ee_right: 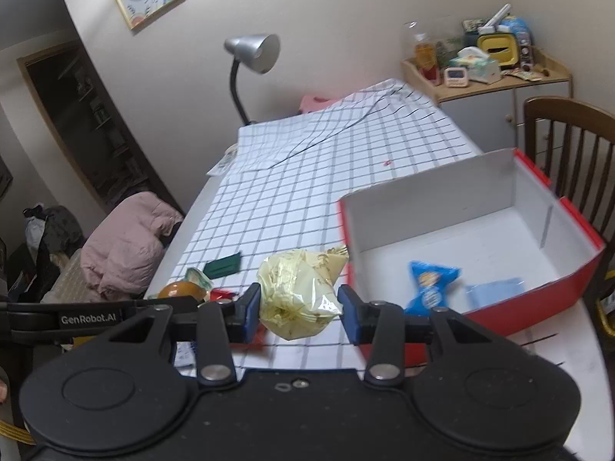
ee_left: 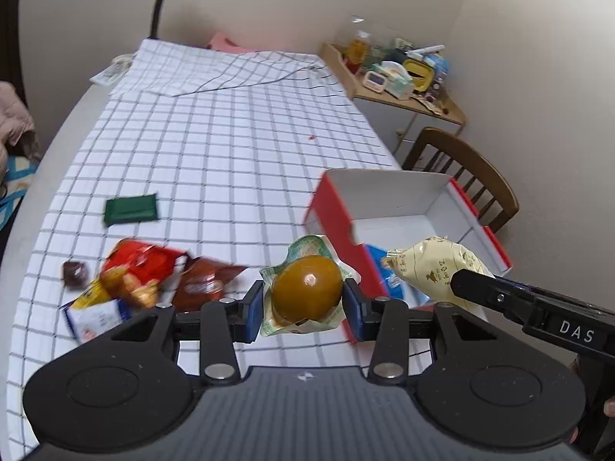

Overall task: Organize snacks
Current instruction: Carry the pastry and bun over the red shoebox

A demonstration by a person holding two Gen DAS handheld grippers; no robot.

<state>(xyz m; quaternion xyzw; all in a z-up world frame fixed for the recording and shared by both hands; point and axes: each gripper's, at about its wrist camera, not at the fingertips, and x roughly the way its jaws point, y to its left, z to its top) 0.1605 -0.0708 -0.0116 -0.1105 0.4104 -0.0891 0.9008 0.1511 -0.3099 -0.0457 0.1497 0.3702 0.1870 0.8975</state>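
Both grippers are loaded. Left gripper [ee_left: 306, 299] is clamped on a brown egg-shaped snack in a clear, green-printed wrapper [ee_left: 307, 288], the blue pads pressing its 2 sides. Right gripper [ee_right: 300, 301] carries a pale yellow wrapped snack [ee_right: 296, 292]; its left pad touches the wrapper, while a gap shows at the right pad, so the hold looks light and rests mostly on crinkled film.

Both snacks hang above the table with the checked cloth [ee_left: 215, 146], just short of the near-left wall of the red box [ee_right: 538, 299], which sits at the table's right edge beside a wooden chair [ee_right: 569, 146]. Inside the box lie 2 blue packets, 1 [ee_right: 430, 280] near the front wall. At the near-left corner of the table a heap of loose snacks [ee_left: 138, 280] waits, with a green packet [ee_left: 130, 211] apart from it.

Judging from this, the drop into the box is the step in hand. Risks:
- The yellow snack could slip out before it clears the box wall, because the grip is loose and the film is slick.
- The 2 grippers sit close together, so crossing paths could knock 1 snack free.
- A low approach could catch the box's wall and push the light box toward the table's right edge.
- The rounded brown snack could squirt from between its pads if squeezed harder.
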